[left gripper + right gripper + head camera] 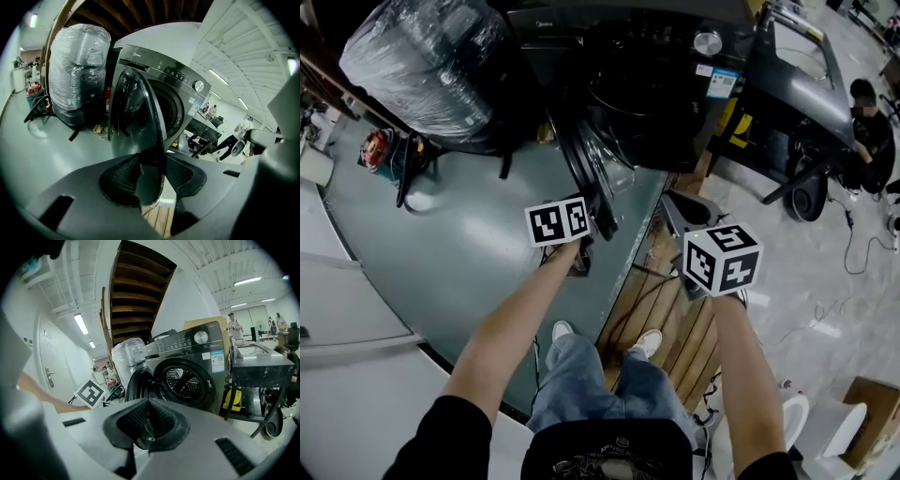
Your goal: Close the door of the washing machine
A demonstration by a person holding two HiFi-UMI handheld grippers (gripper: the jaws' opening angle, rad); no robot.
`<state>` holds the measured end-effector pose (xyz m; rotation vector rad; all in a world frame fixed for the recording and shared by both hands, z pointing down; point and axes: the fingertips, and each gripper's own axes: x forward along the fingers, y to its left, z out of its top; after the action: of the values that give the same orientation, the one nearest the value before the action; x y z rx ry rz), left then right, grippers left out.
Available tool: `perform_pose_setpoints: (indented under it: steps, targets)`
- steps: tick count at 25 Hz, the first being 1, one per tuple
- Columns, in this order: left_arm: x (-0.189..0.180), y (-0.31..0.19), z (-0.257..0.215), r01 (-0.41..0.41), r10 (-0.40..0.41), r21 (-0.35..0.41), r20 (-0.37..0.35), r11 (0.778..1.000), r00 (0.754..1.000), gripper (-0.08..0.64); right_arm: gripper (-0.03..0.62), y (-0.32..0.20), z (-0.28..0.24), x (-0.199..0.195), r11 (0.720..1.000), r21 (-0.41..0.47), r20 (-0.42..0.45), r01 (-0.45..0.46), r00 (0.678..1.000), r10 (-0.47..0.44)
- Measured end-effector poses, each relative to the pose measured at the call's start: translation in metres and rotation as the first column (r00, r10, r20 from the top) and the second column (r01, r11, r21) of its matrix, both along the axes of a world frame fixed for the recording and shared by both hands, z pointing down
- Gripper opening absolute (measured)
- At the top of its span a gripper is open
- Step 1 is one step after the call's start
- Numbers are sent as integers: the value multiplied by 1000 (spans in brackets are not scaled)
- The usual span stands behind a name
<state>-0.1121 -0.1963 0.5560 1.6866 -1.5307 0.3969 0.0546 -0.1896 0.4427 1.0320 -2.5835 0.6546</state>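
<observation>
Between the jaws of the left gripper stands the rim of the door, edge-on: the two ribbed, dark rubber pads press on it from either side, so the jaws are clamped on the door. The door is a round, glossy pane of dark bulging glass in a smooth dark frame. It stands swung out from the washing machine, which rises just beyond the jaws and to their right. The machine is a boxy, dark grey cabinet with a round silver knob on its slanted control panel.

Ahead of the right gripper, past its jaws, the machine's round opening shows the perforated metal drum. The open door rises up-left of these jaws. The jaws are pressed together, ribbed pad against ribbed pad, with nothing between them. A blue and white sticker sits on the machine's front, above and right of the jaws. To their left shows the left gripper's black and white marker cube.

Further out, beyond the left jaws and to their left, a bulky rounded bundle wrapped in crinkled clear plastic stands on the smooth grey-green floor. Below the left jaws lie pale wooden slats. To the right of the right jaws stands a dark metal stand.
</observation>
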Motion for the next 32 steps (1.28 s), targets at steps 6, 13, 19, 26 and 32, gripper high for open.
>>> perform_pose_setpoints:
  steps: [6, 13, 19, 26, 32]
  targets:
    - [32, -25, 1, 27, -27, 2, -34, 1000, 999, 183, 21, -17, 4, 29, 1000, -11, 25, -20, 999, 20]
    - [58, -47, 4, 58, -58, -8, -72, 998, 996, 206, 21, -30, 5, 69, 997, -21, 48, -71, 996, 72]
    - [81, -76, 4, 19, -20, -7, -103, 1000, 994, 241, 21, -44, 8, 87, 994, -32, 80, -105, 991, 107]
    - [99, -96, 6, 2, -5, -26, -111, 1000, 994, 258, 21, -68, 9, 91, 992, -28, 93, -125, 987, 127]
    - [109, -110, 4, -24, 23, -8, -156, 1000, 988, 272, 21, -88, 3, 93, 989, -12, 114, -148, 982, 148]
